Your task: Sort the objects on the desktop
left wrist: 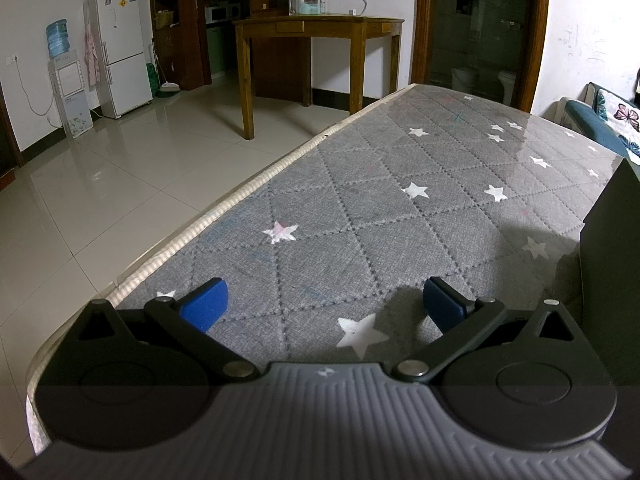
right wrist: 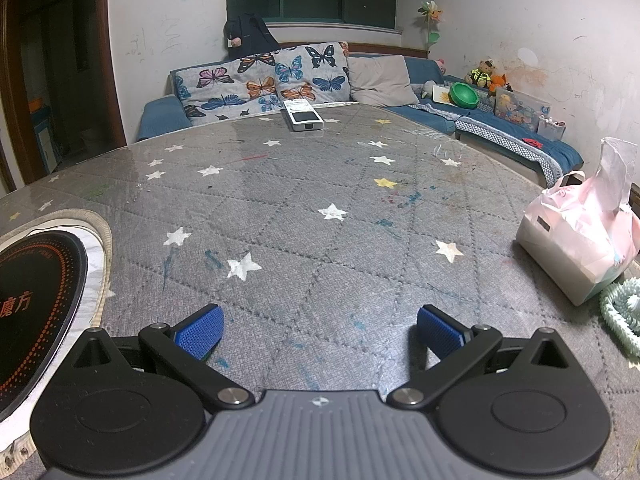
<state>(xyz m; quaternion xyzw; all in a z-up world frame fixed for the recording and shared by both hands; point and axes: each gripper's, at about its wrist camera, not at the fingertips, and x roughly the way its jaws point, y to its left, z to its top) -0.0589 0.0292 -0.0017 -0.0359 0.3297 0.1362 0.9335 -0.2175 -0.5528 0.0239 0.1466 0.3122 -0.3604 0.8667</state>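
My left gripper [left wrist: 325,304] is open low over the grey star-patterned table cover [left wrist: 360,208], nothing between its blue pads. A dark box [left wrist: 612,264] stands just right of it. In the right wrist view my right gripper [right wrist: 320,332] is also open and empty above the same cover [right wrist: 320,208]. A white remote control [right wrist: 303,115] lies at the table's far edge, straight ahead. A pink-and-white tissue pack [right wrist: 580,240] sits to the right, with a pale green coiled thing [right wrist: 622,312] just beside it.
A black round induction cooktop [right wrist: 36,316] is set into the table at the left of the right gripper. The table edge [left wrist: 192,236] drops to a tiled floor on the left. A blue sofa [right wrist: 500,124] with cushions runs behind the table.
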